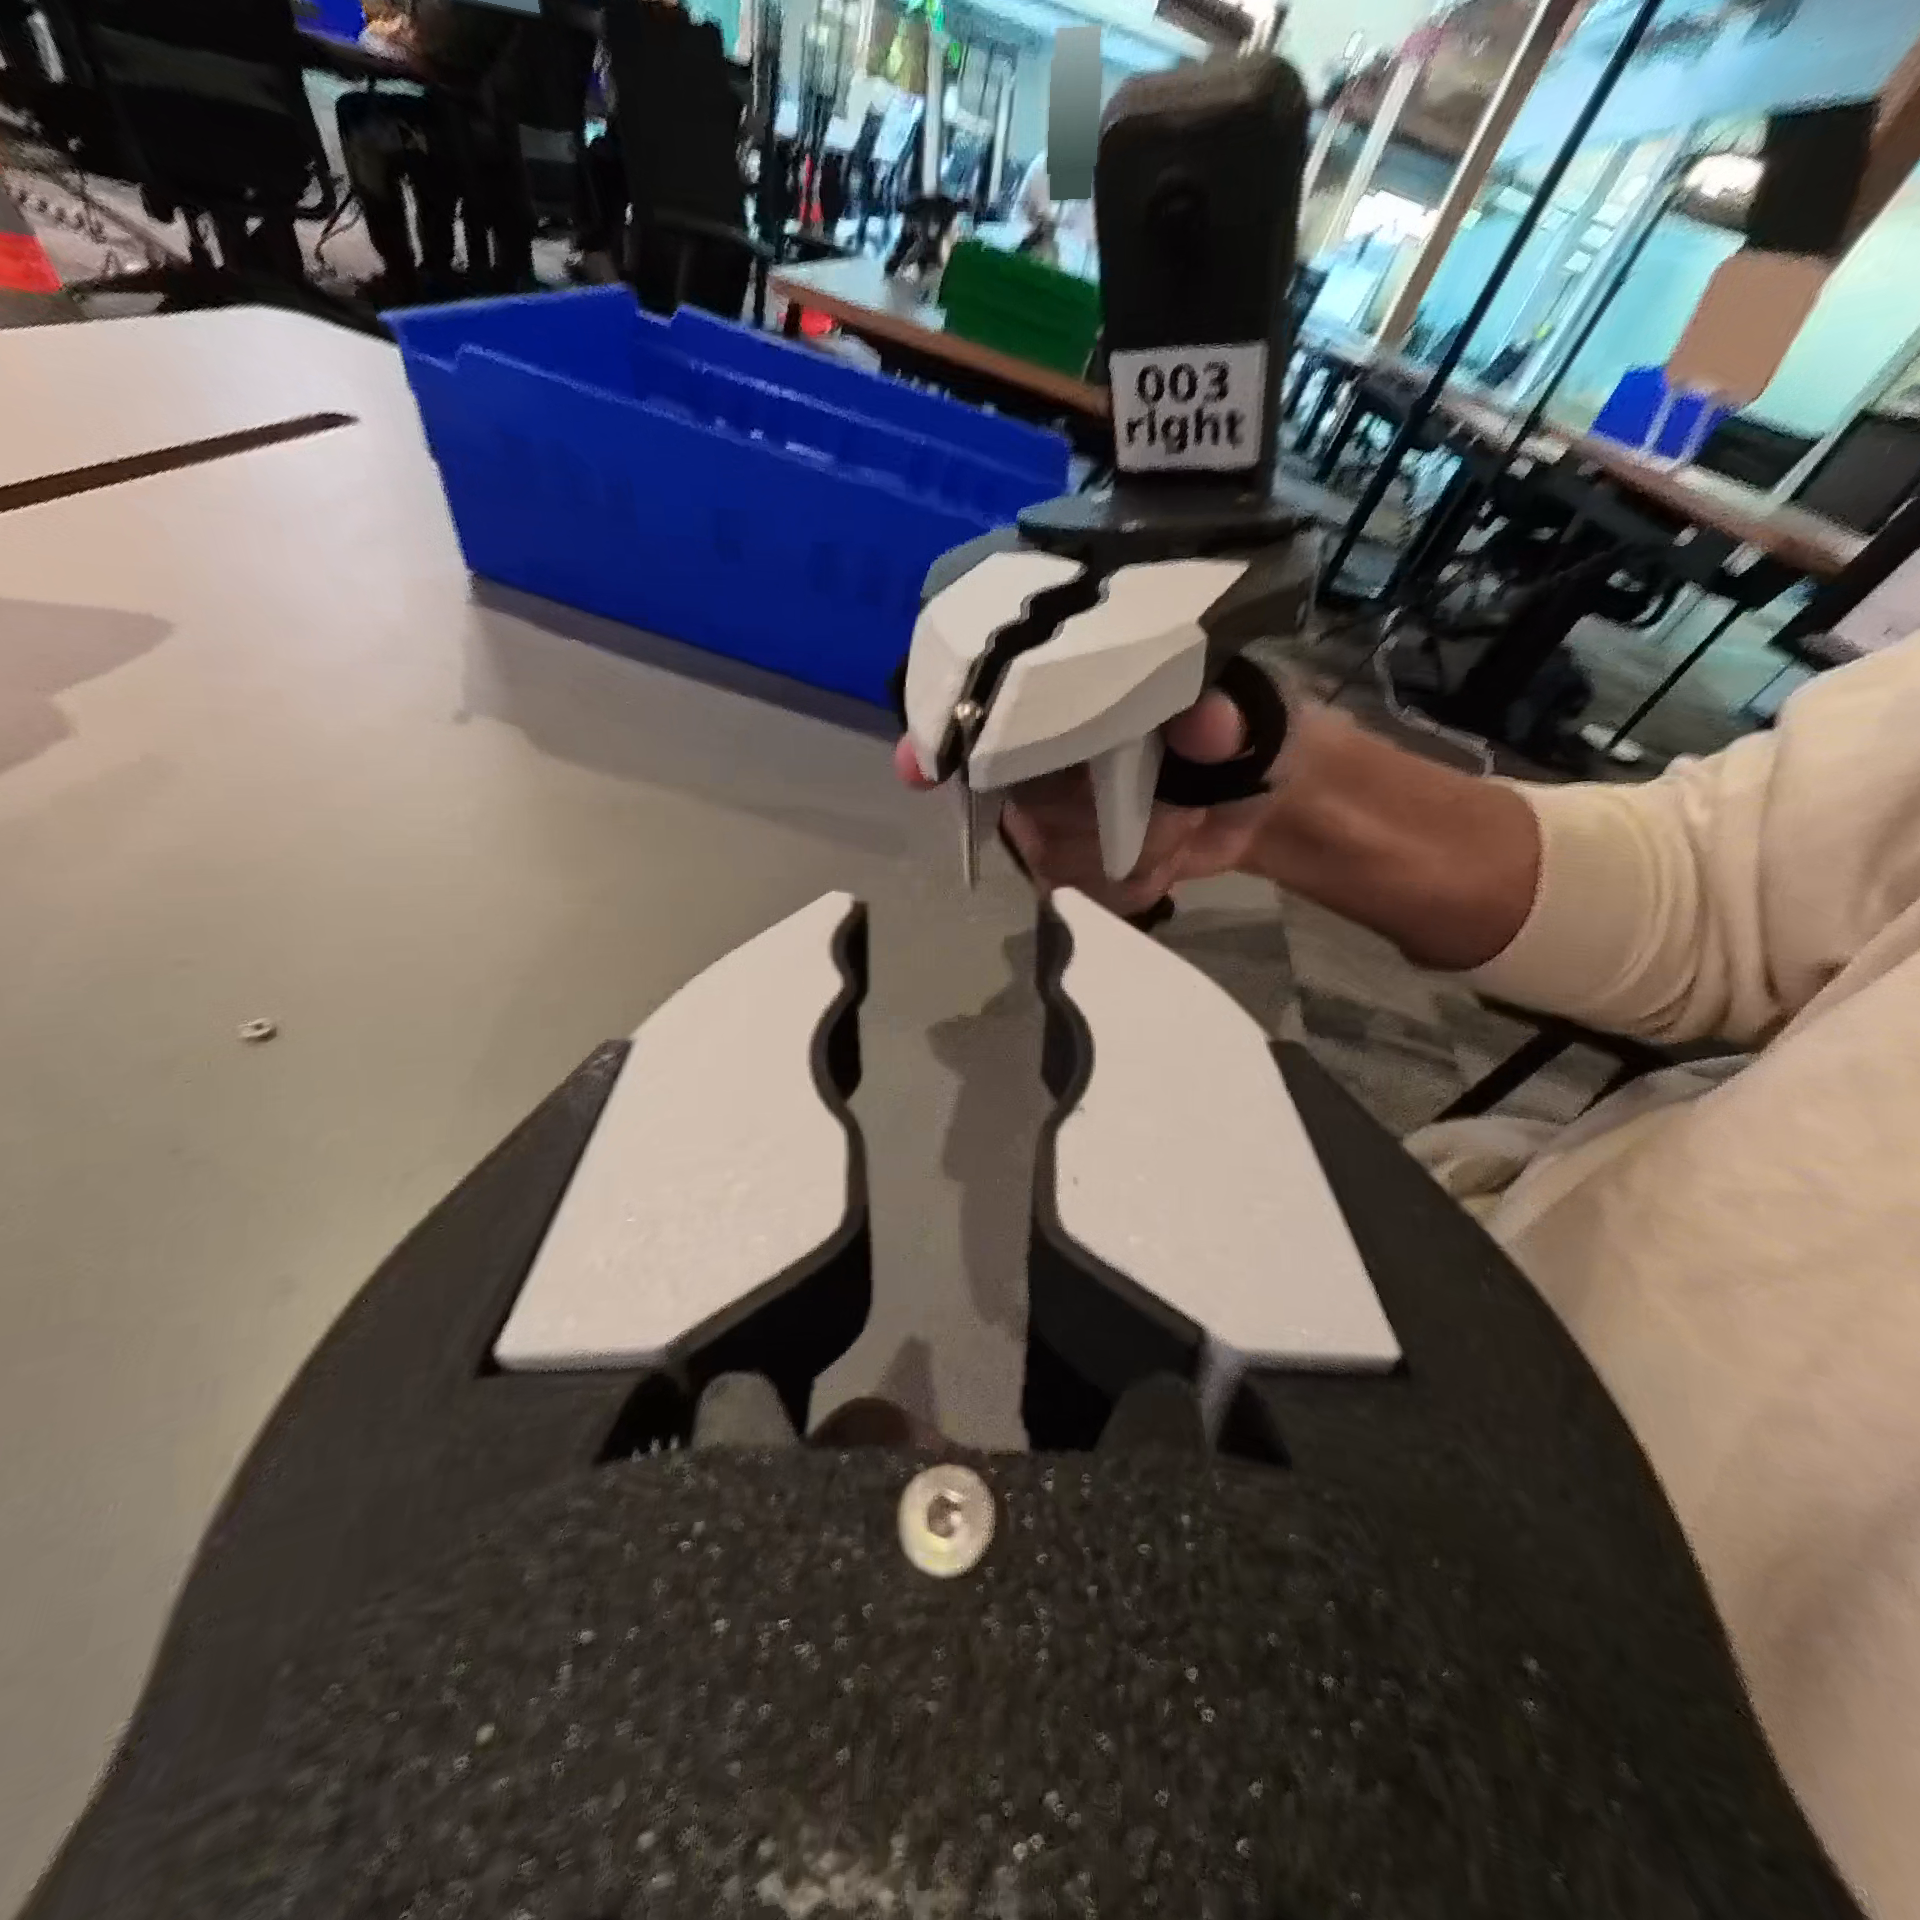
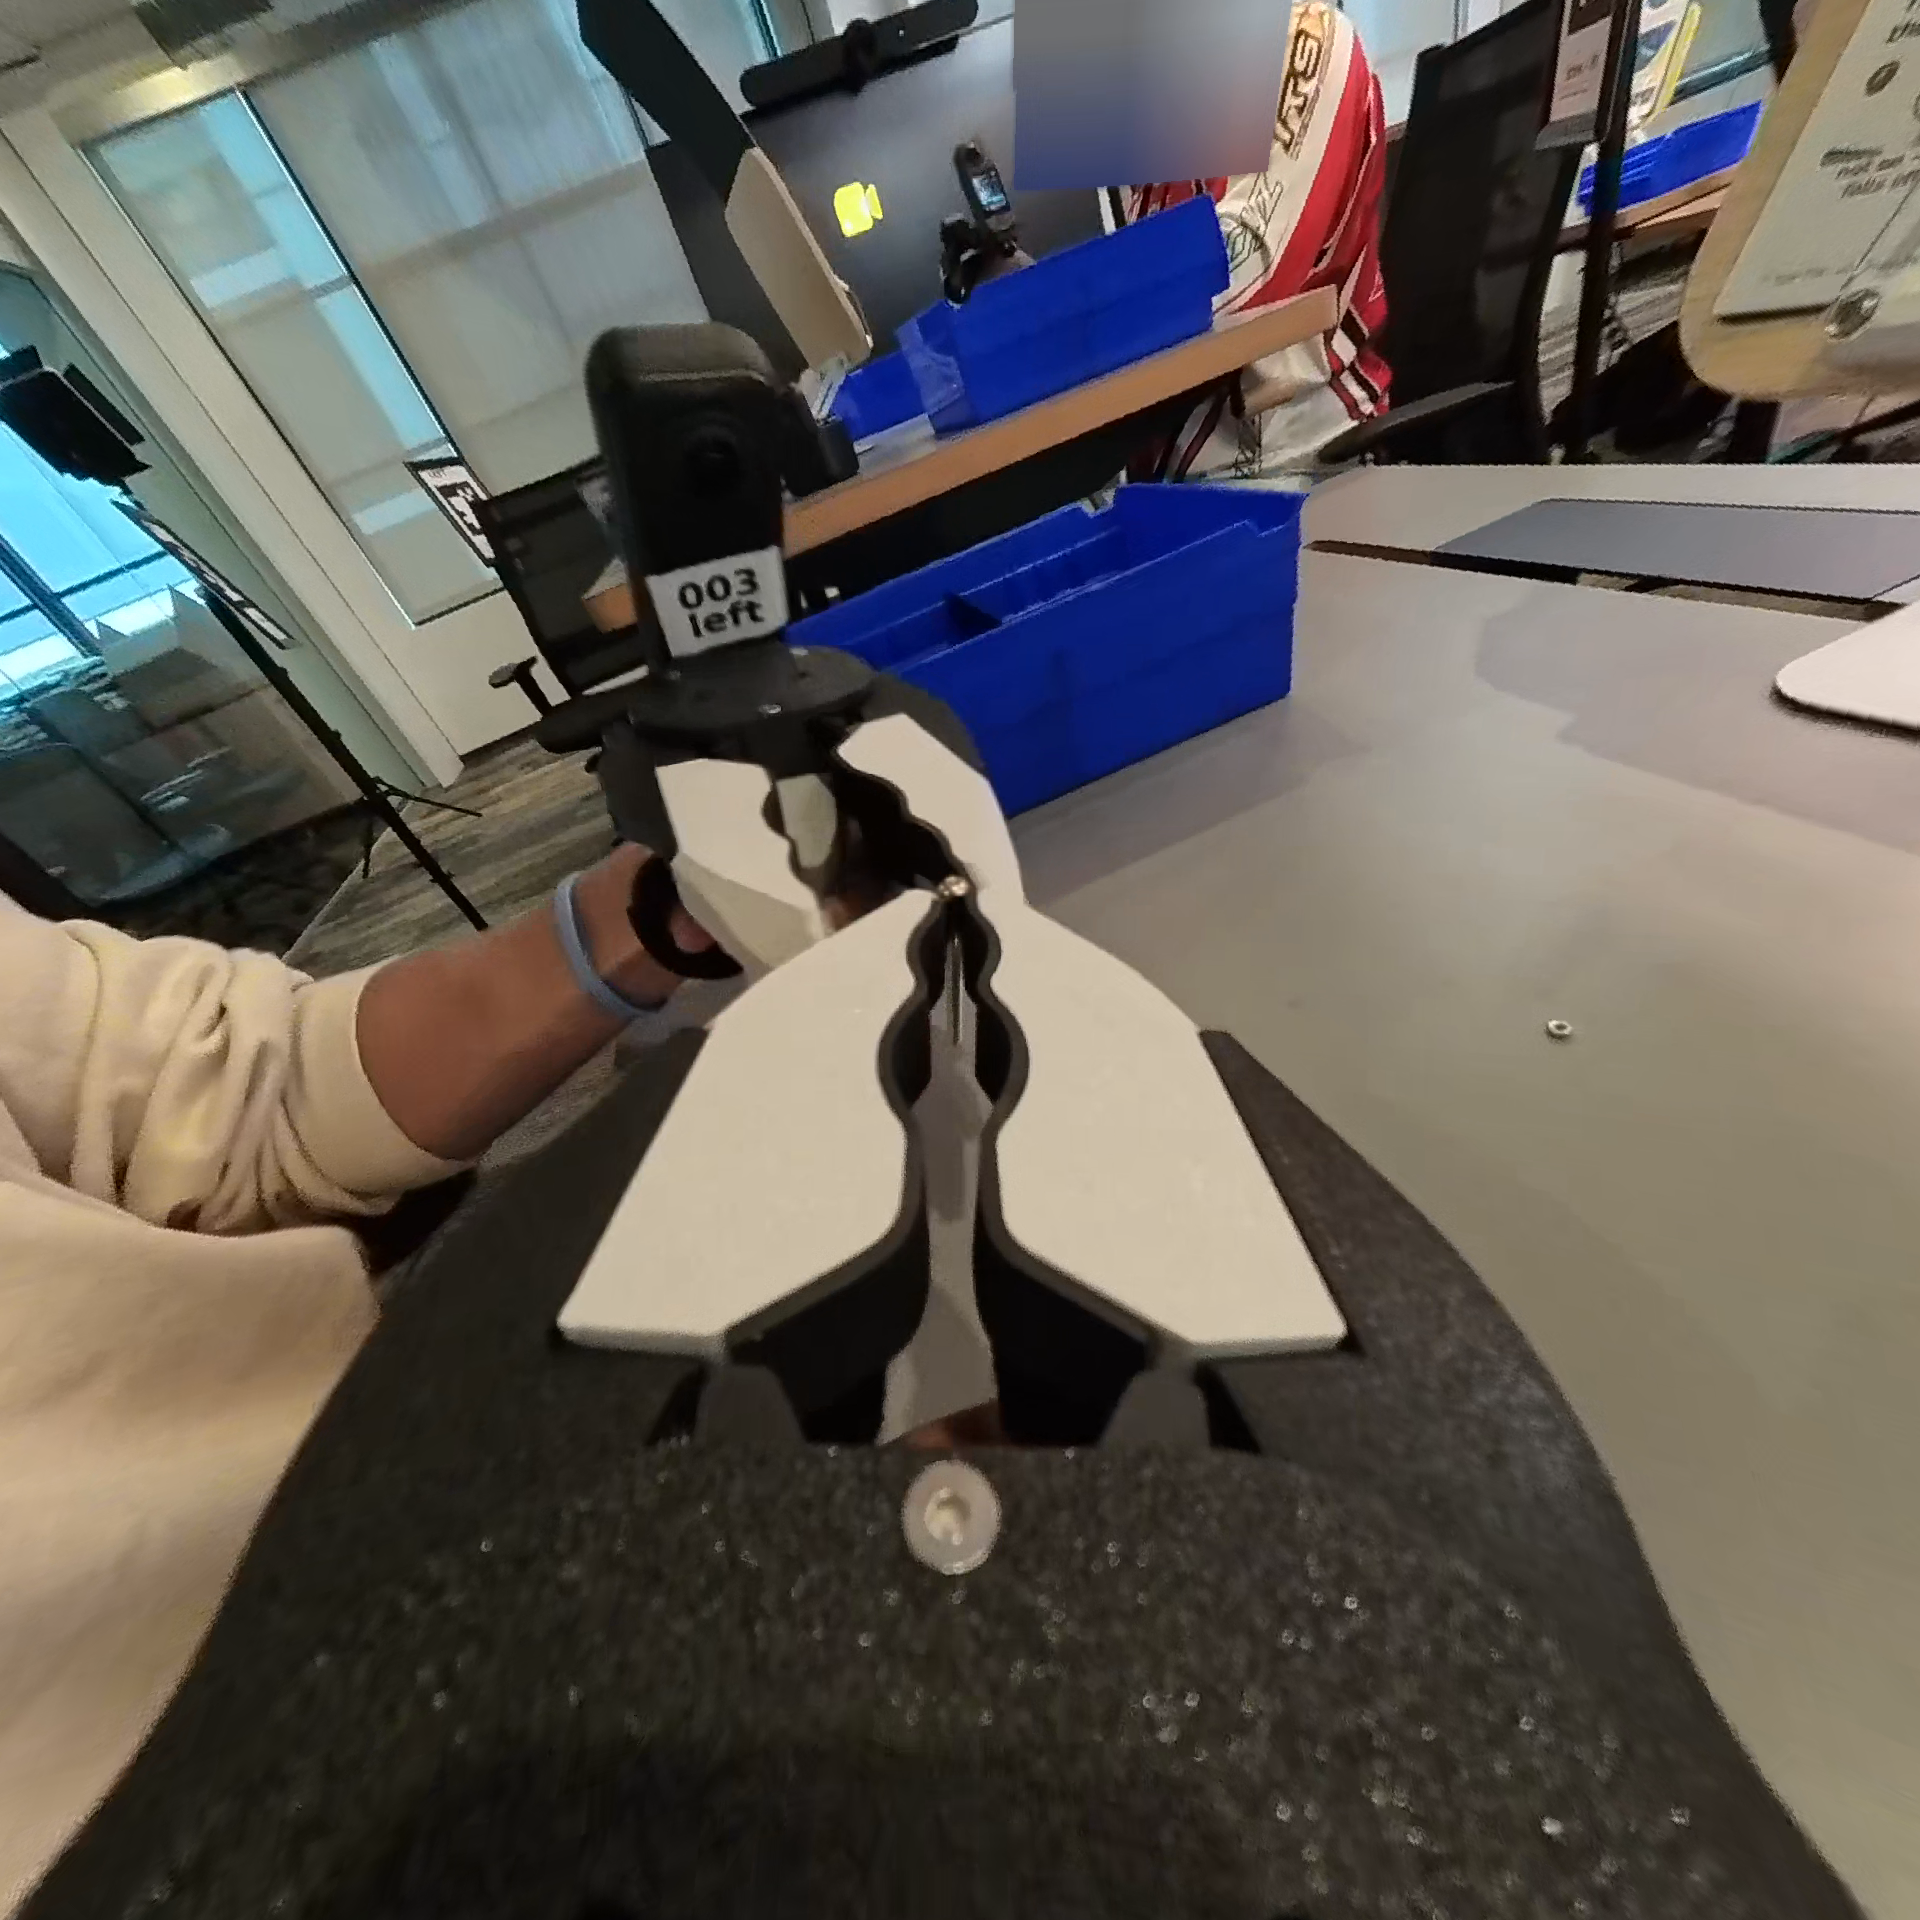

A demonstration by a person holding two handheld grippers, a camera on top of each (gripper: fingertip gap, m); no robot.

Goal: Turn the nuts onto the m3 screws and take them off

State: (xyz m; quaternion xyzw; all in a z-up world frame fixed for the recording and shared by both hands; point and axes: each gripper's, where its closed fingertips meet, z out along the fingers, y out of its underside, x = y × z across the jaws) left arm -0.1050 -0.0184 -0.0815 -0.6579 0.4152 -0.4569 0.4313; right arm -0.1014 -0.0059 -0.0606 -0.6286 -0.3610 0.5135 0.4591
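My right gripper (image 2: 951, 920) is shut on a thin metal screw (image 2: 952, 977), gripped just under its head. In the left wrist view the right gripper (image 1: 961, 743) is held above the grey table (image 1: 416, 831), with the screw (image 1: 971, 831) hanging point down from its tips. My left gripper (image 1: 956, 914) is open and empty, its tips just below and in front of the screw's point. It also shows in the right wrist view (image 2: 873, 883), facing the right gripper. One small nut (image 1: 255, 1031) lies loose on the table, also in the right wrist view (image 2: 1558, 1029).
A blue plastic bin (image 1: 727, 520) stands on the table behind the grippers, also in the right wrist view (image 2: 1091, 644). A white rounded object (image 2: 1860, 675) lies at the table's right edge. Other desks, chairs and blue bins stand beyond the table.
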